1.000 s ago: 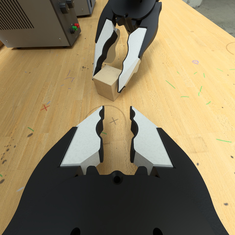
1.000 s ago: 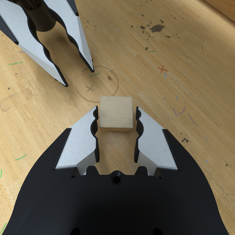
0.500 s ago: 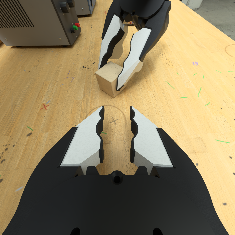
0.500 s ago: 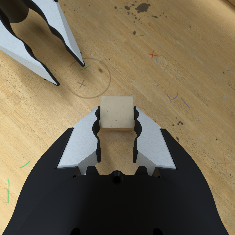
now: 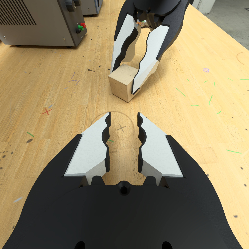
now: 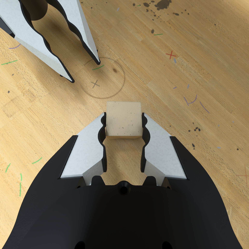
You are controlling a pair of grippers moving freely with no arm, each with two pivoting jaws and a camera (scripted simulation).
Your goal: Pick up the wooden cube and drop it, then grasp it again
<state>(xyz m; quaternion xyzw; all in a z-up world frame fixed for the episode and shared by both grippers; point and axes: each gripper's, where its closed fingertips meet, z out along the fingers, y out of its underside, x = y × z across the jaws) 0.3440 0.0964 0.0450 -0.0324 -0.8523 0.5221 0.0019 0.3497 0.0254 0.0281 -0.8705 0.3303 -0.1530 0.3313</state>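
Note:
The wooden cube [image 6: 124, 121] is a pale block between the fingers of my right gripper [image 6: 124, 113], and both pads press on its sides. It shows in the left wrist view [image 5: 125, 74] too, held by the right gripper [image 5: 122, 82], which reaches down from above. The cube sits at the table surface or just above it; I cannot tell which. My left gripper [image 5: 124, 114] is open and empty, low over a pencilled circle with a cross [image 5: 121, 128], a short way in front of the cube. In the right wrist view the left gripper [image 6: 86, 72] is at the upper left.
A grey instrument box [image 5: 40, 22] with red and green terminals stands at the back left, and a second box [image 5: 91, 6] is behind it. The wooden tabletop [image 5: 188, 121] ends at an edge [image 5: 218, 28] at the far right. The top carries ink stains [image 6: 161, 4] and pen marks.
My right gripper's fingers have closed from beside the cube onto its sides. The right gripper and cube have shifted slightly to the right in the left wrist view. My left gripper has stayed put.

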